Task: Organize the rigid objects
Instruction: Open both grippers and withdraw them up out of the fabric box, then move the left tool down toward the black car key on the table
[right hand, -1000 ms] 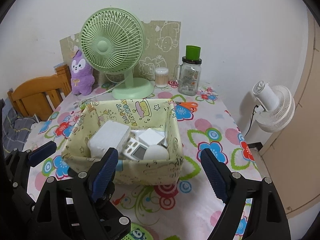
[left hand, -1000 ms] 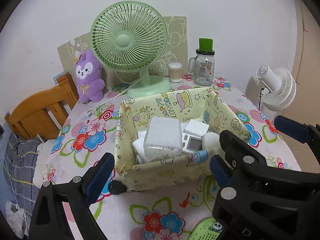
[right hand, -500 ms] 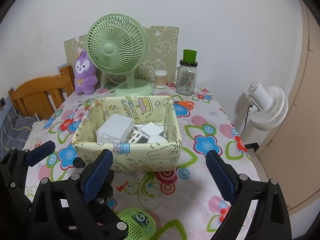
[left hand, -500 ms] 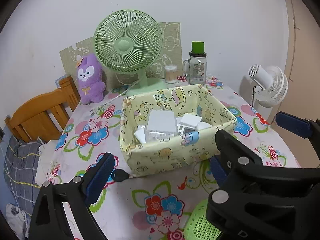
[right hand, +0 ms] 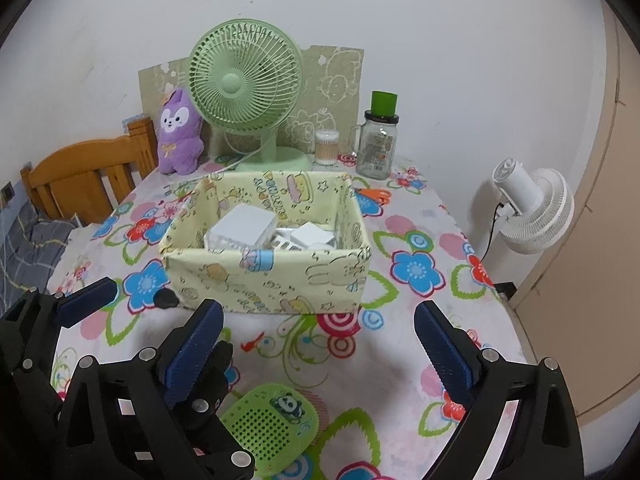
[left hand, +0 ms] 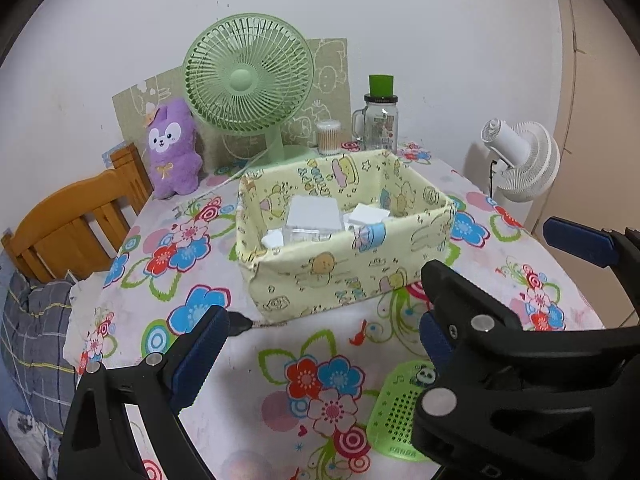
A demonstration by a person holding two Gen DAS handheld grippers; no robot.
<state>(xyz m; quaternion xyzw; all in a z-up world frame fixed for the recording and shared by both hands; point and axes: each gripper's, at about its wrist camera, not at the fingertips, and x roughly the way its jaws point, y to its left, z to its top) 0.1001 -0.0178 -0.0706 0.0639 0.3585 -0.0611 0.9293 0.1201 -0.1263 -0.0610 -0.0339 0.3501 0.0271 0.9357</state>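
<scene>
Reading "PANDA", green speaker edge

The soft fabric box is pale yellow, printed with pastel cartoon animals and stars, and holds plain white plastic cases. The cloth over the surface is white with red, blue and pink flowers and green leaf outlines. A flat perforated plastic pad is bright green with a panda print. The round desk fan is mint green, the plush toy purple with a white face, and the glass jar clear with a green cap. Each tool is black with dark blue pads.
</scene>
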